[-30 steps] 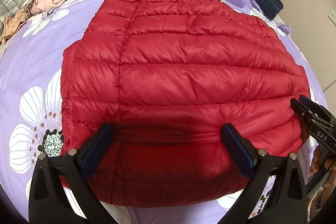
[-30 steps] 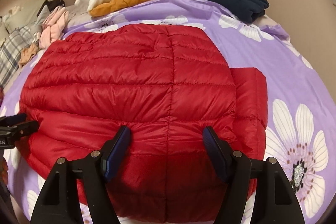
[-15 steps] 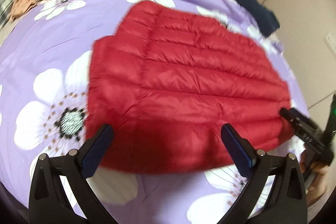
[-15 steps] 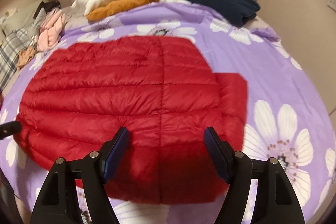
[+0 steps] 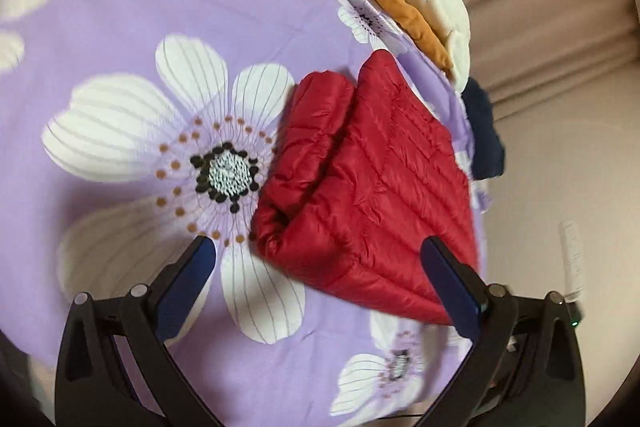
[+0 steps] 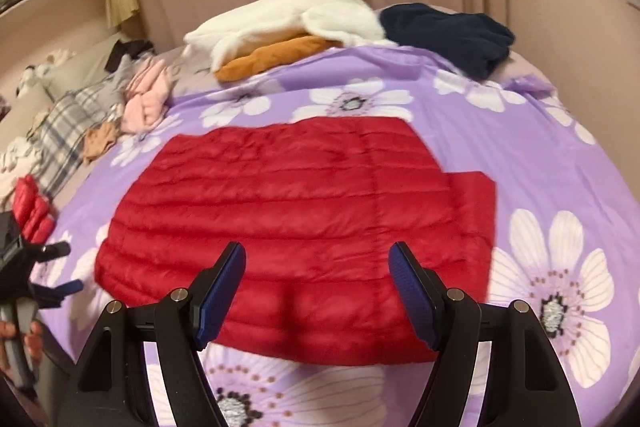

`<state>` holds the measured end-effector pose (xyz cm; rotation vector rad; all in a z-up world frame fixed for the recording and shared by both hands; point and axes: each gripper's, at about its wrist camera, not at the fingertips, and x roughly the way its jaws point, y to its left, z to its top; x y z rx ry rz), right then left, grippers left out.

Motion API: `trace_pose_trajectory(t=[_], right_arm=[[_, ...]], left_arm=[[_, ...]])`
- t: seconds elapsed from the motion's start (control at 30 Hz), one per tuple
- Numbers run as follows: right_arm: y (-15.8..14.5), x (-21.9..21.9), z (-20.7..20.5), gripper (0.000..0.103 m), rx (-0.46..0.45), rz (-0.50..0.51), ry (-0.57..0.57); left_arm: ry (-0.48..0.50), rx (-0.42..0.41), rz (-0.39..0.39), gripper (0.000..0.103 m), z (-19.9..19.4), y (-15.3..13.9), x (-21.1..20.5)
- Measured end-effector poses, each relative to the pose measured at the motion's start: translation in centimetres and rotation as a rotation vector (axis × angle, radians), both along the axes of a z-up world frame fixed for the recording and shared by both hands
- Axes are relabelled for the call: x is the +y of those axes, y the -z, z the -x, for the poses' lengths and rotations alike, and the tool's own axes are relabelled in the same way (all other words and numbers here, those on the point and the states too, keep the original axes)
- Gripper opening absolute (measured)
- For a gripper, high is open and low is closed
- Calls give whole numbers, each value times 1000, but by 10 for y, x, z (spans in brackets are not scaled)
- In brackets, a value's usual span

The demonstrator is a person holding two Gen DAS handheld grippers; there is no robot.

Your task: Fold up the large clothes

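A red quilted down jacket (image 6: 300, 219) lies folded flat on the purple flowered bedspread (image 6: 540, 155), with a folded part (image 6: 476, 211) sticking out at its right side. My right gripper (image 6: 316, 259) hovers open above the jacket's near edge, nothing between its fingers. In the left wrist view the jacket (image 5: 372, 195) appears tilted, at the right. My left gripper (image 5: 320, 267) is open over the jacket's near corner and the bedspread (image 5: 120, 27), not touching either. In the right wrist view the left gripper (image 6: 64, 267) shows at the left edge, off the jacket, held by a hand (image 6: 16, 339).
At the bed's far side lie a white garment (image 6: 288, 15) over an orange one (image 6: 276, 57) and a navy one (image 6: 452, 31). Pink clothes (image 6: 146, 99) and a plaid cloth (image 6: 64, 135) lie at the left. A small red quilted piece (image 6: 30, 211) sits near the left gripper.
My left gripper has pulled off the jacket toward its left side and rolled, so its view is now tilted. My right gripper has risen and backed away a little. Both stayed open.
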<state>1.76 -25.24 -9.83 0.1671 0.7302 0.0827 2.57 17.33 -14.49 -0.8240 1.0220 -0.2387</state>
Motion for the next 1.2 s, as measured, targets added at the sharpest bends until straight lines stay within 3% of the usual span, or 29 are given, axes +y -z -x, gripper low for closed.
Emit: trace_pose_trajectory(t=[0.23,0.67,1.13,1.2], right_arm=[[10,28,-5,74,30,13,-71],[14,54,-20,74,12,7,-170],[6,74,-58,74,-50,21,-187],[5,80,-65,65,-55,43,-202]], left_arm=[[24,-12,105,103,-9,4,-4],[32,44,198,103,-44,37,-5],[82,51,181,103,-92,40,-18],[89,52,181,103,-98,41,-20]])
